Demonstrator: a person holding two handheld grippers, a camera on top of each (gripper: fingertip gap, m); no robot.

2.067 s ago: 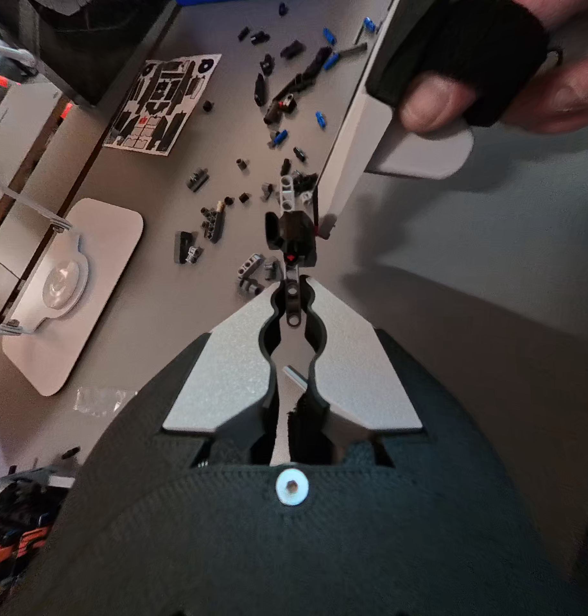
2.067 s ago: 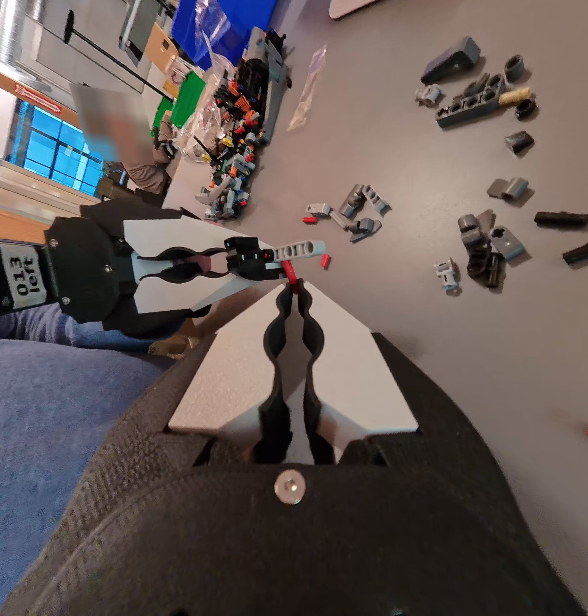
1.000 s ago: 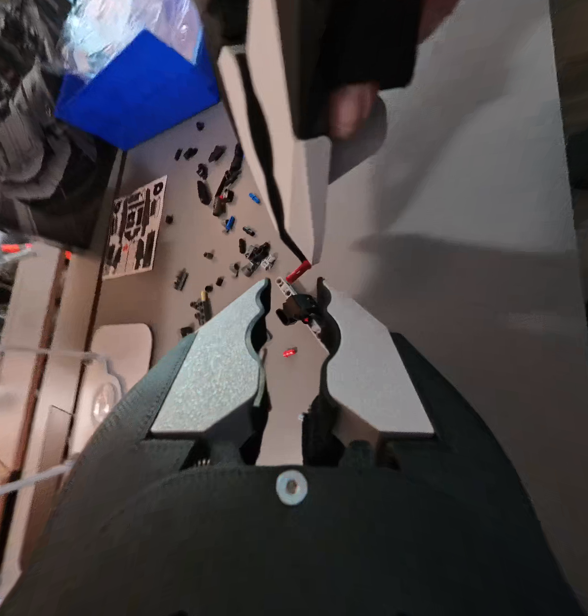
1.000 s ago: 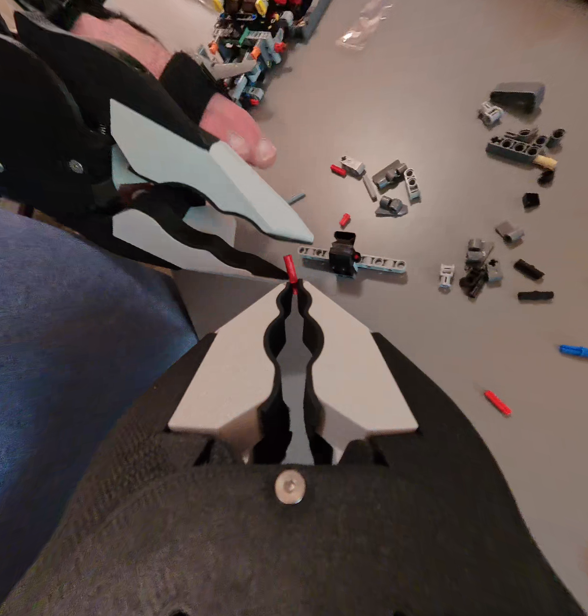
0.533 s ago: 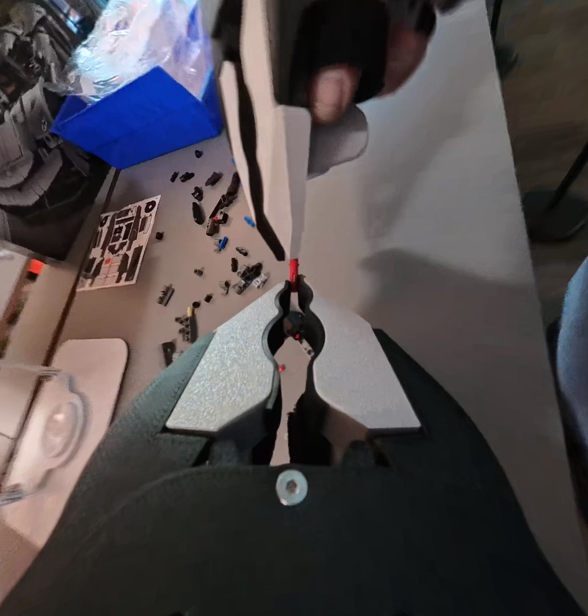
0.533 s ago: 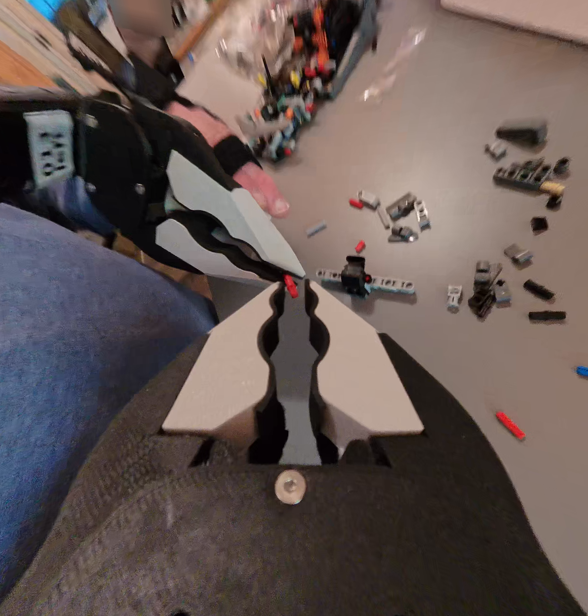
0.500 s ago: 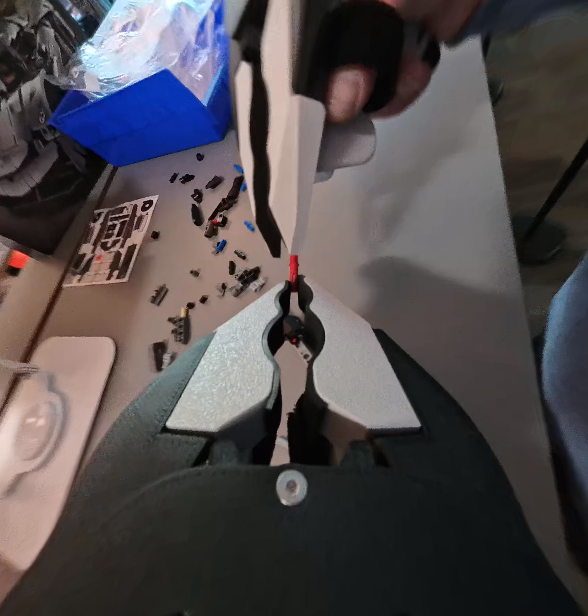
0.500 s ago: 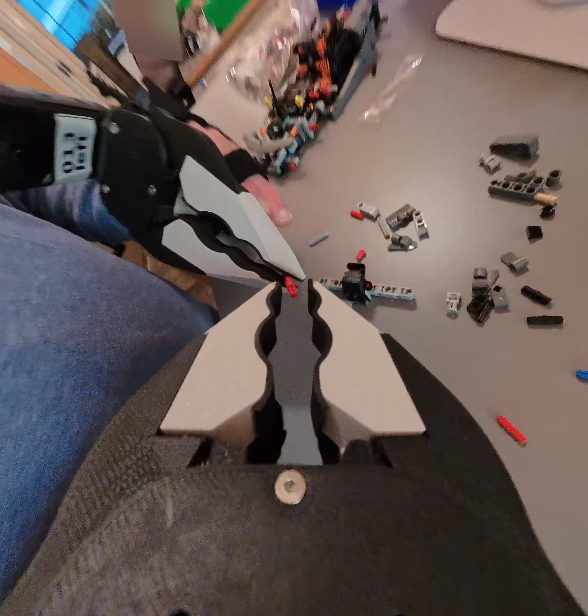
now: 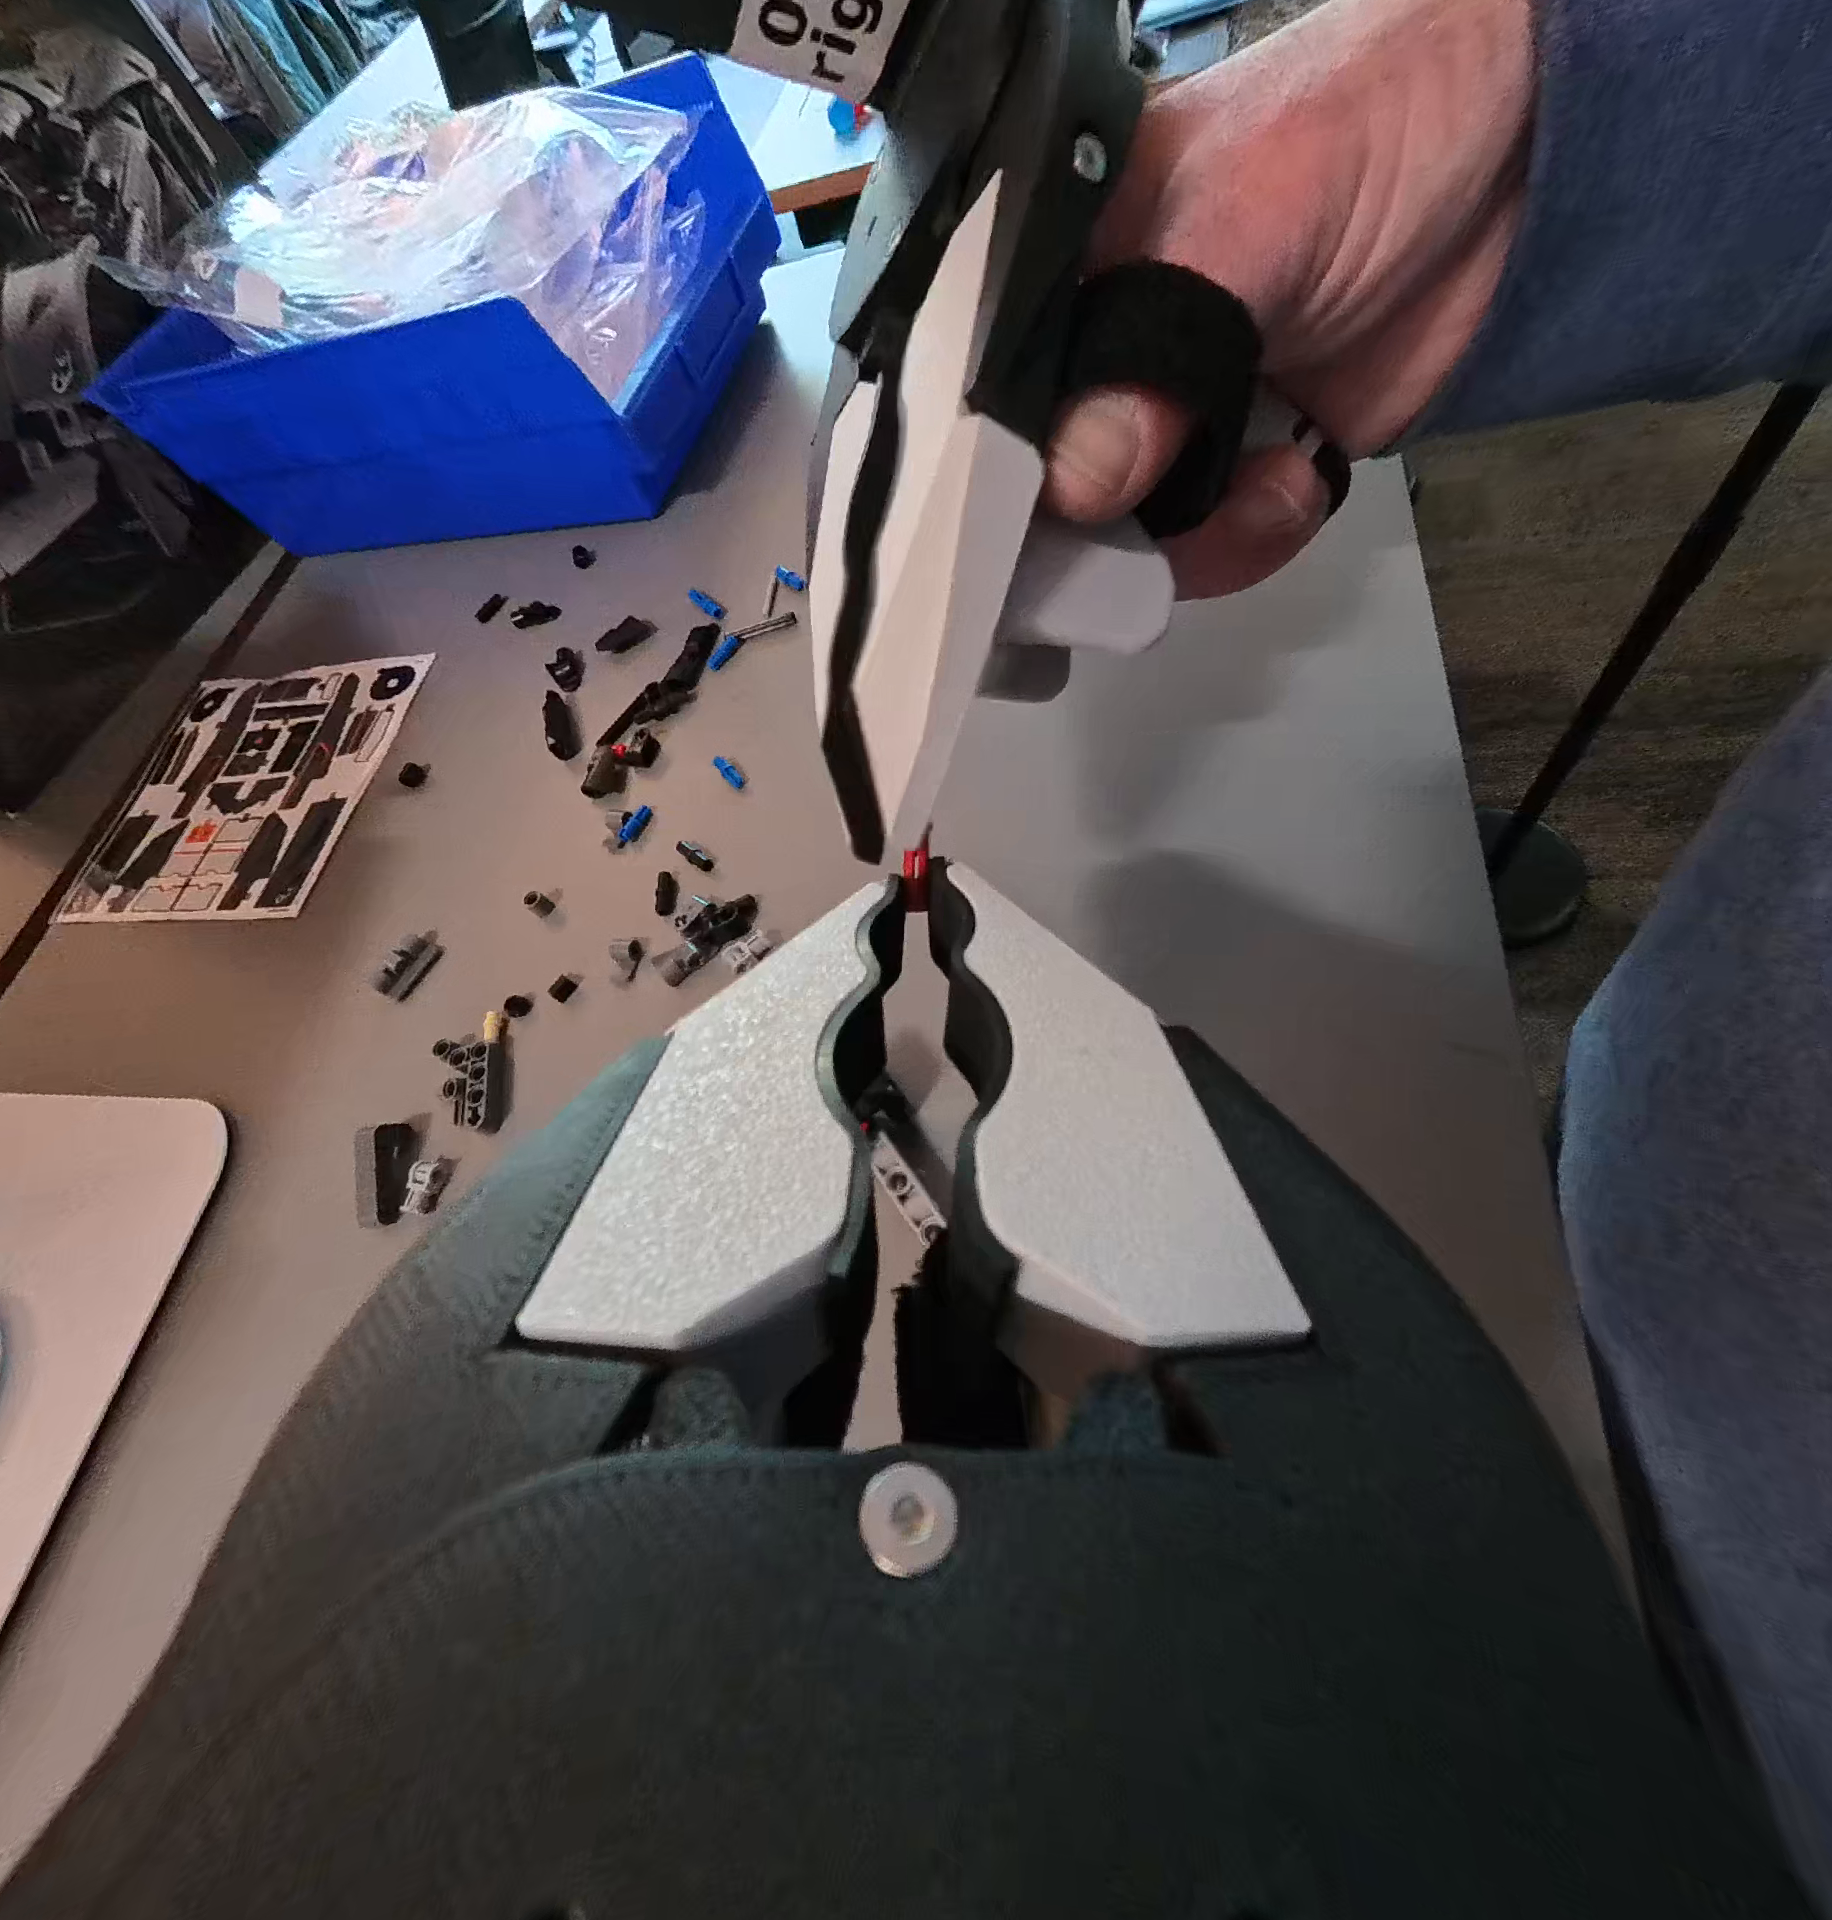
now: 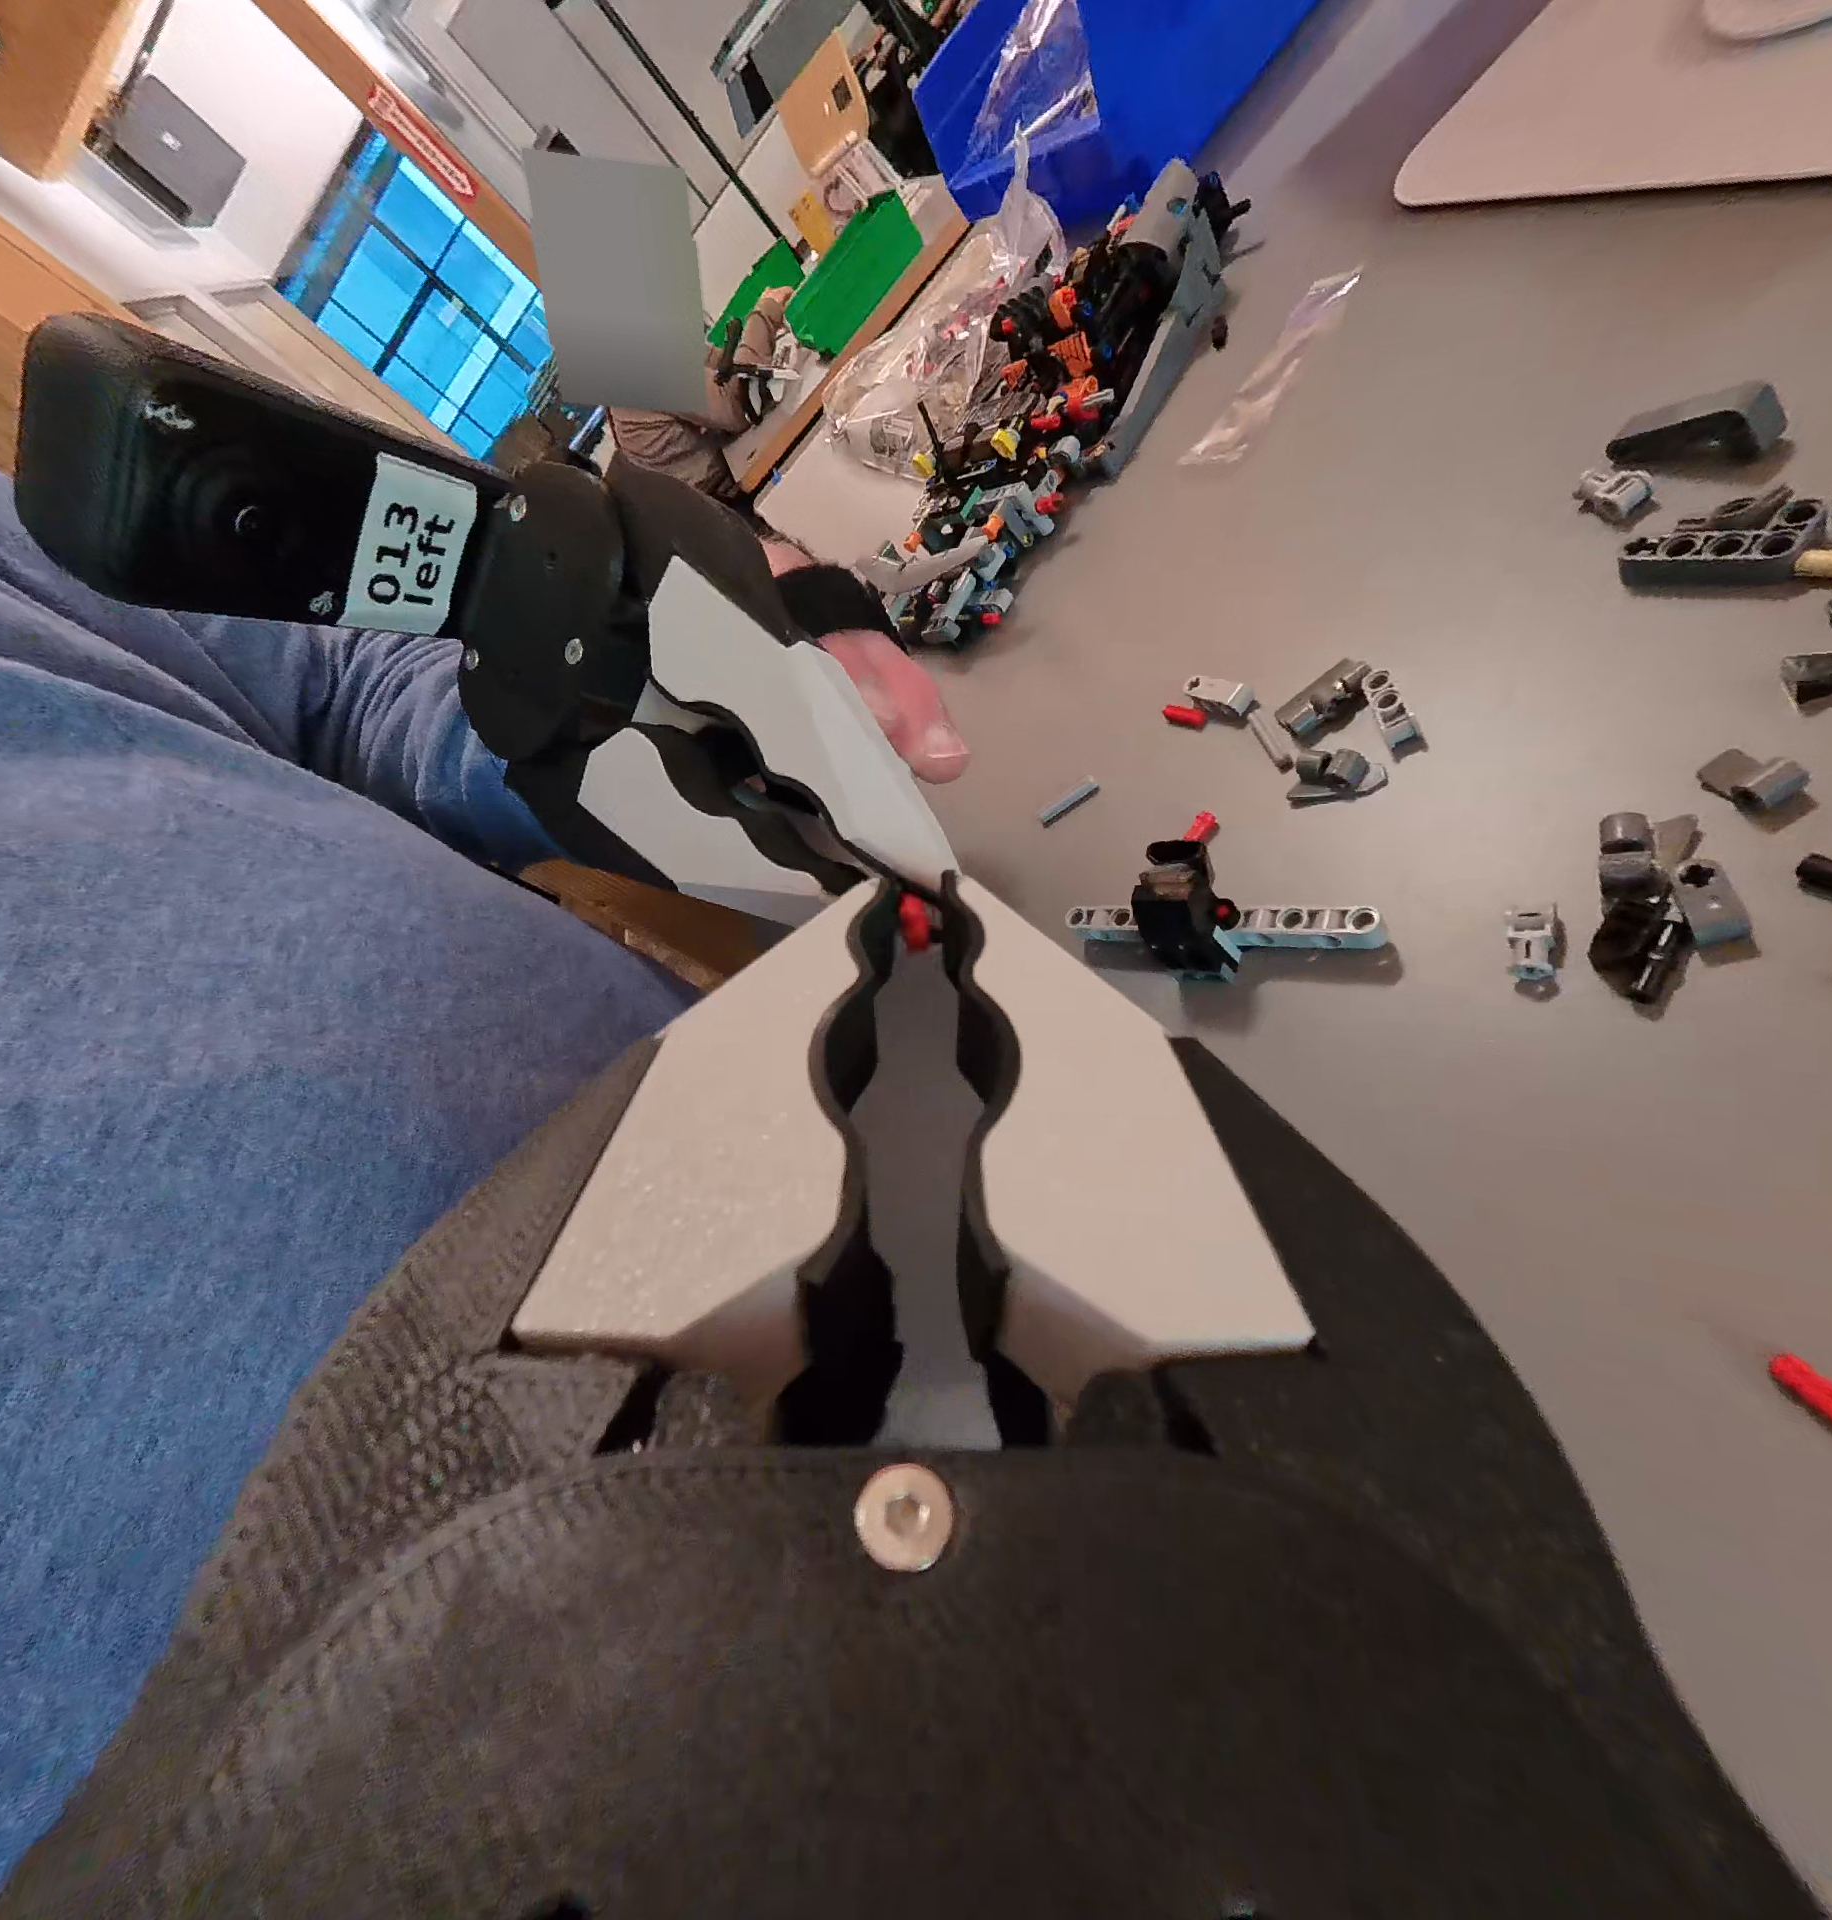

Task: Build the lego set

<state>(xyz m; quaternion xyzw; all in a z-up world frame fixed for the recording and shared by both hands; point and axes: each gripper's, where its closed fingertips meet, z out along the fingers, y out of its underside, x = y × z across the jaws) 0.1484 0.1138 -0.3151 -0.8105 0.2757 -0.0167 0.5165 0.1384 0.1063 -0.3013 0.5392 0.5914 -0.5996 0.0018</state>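
Observation:
My left gripper (image 9: 917, 888) is shut on a small red pin (image 9: 916, 878) at its fingertips, held above the grey table. My right gripper (image 10: 914, 883) comes down from above and meets it tip to tip. Its jaws stand a little apart with the red pin (image 10: 917, 920) between them. The left gripper also shows in the right wrist view (image 10: 927, 868), as does the right gripper in the left wrist view (image 9: 891, 831). A grey beam with a black block on it (image 10: 1203, 920) lies on the table, partly seen between the left jaws (image 9: 896, 1174).
Loose black, grey and blue parts (image 9: 631, 727) are scattered mid-table beside a sticker sheet (image 9: 237, 790). A blue bin (image 9: 424, 416) stands behind them and a white pad (image 9: 60, 1247) lies at the left. A pile of coloured parts (image 10: 1047, 447) and a red axle (image 10: 1826, 1392) also lie there.
The left gripper dropped the beam assembly on the table, opened, then closed on the red pin held out by the right gripper. The right jaws opened from the pin, then narrowed again.

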